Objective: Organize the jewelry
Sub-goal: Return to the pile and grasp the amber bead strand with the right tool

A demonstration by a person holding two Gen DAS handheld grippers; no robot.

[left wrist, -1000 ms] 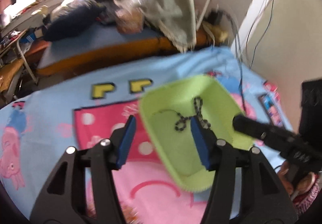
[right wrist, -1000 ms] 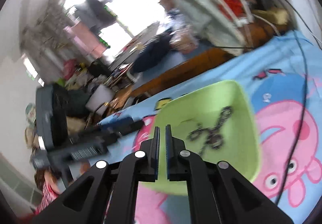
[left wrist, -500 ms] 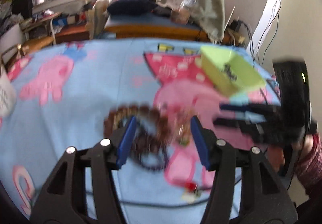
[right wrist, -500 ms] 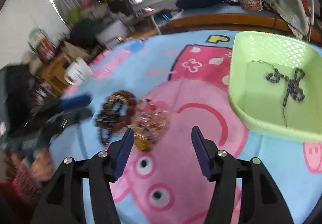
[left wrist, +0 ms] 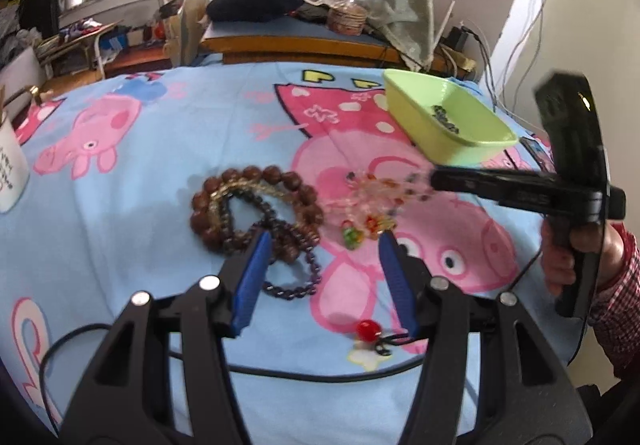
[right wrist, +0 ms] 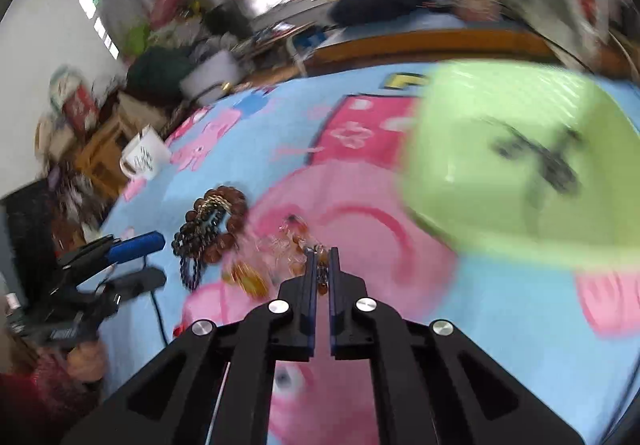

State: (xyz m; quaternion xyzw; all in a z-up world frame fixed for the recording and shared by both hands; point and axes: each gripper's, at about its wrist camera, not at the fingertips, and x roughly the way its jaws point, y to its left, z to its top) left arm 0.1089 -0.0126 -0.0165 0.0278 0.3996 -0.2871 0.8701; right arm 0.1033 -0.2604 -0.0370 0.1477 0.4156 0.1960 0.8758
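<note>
A heap of bead bracelets lies on the cartoon blanket: a brown wooden one [left wrist: 256, 201], a dark one [left wrist: 292, 265], and a clear one with orange beads [left wrist: 376, 201]. My left gripper [left wrist: 324, 249] is open just in front of the heap. My right gripper [right wrist: 321, 257] is shut on the clear orange-bead bracelet [right wrist: 296, 241] and lifts it off the blanket; it also shows in the left wrist view [left wrist: 436, 177]. The green tray [left wrist: 448, 121] at the far right holds a dark bead chain [left wrist: 444, 117].
A red bead charm [left wrist: 370, 331] and a black cable [left wrist: 280, 373] lie close under my left gripper. A white mug [right wrist: 144, 159] stands at the blanket's left edge. Cluttered furniture stands beyond the far edge.
Both grippers swung from the green tray to the bracelet heap. The right gripper opened half a second ago and has now shut on the clear orange-bead bracelet.
</note>
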